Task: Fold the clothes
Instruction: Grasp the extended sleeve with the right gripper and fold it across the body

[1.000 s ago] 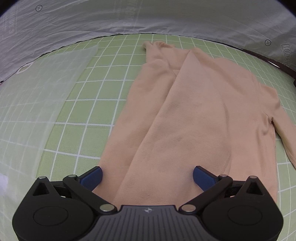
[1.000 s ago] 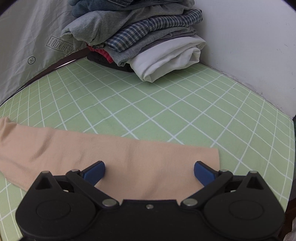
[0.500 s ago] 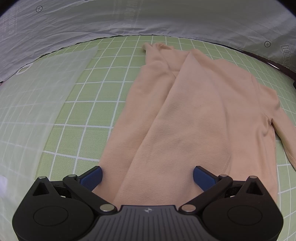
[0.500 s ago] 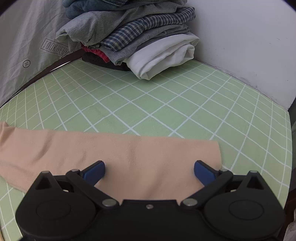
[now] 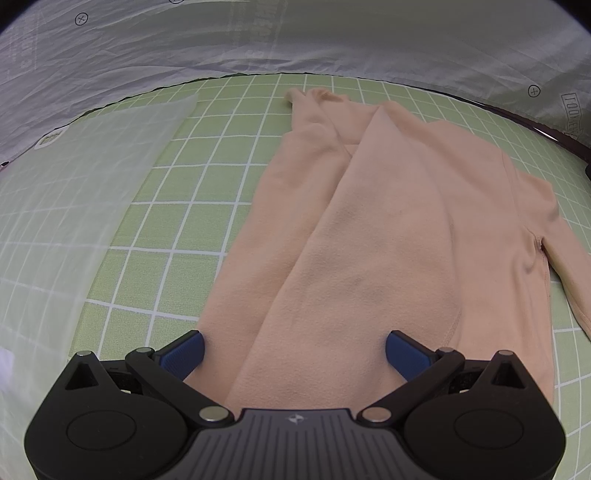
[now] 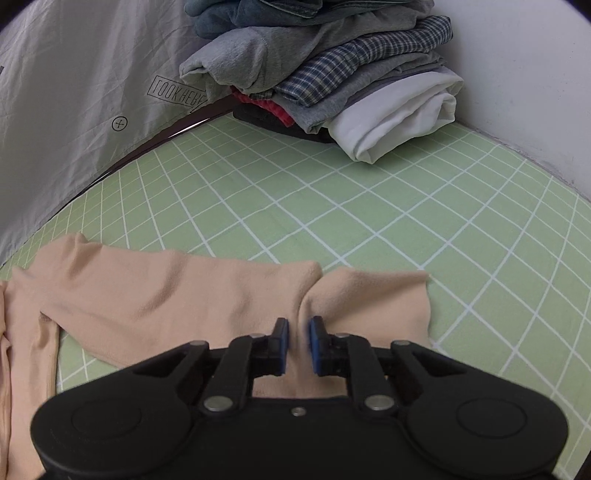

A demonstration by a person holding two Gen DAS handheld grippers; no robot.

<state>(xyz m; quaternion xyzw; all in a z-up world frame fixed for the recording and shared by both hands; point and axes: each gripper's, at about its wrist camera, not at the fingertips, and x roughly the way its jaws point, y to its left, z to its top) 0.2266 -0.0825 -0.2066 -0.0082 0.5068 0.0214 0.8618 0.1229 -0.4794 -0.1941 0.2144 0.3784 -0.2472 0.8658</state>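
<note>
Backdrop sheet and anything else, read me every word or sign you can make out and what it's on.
"LOOK HERE", boxed, seen mirrored: grey backdrop sheet.
Circled plus signs: same sheet, also and.
Boxed print at the sheet's right edge: too blurred to read.
Small emblem on the left tongs' body: no letters.

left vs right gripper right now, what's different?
The left gripper has its blue-padded jaws spread wide; the right gripper has them nearly closed. The left holds nothing, hovering over the body of the peach fleece top with its pads apart; the right pinches a ridge of that top's sleeve, bunching the fabric. Both are black with blue pads, over the green grid mat.
</note>
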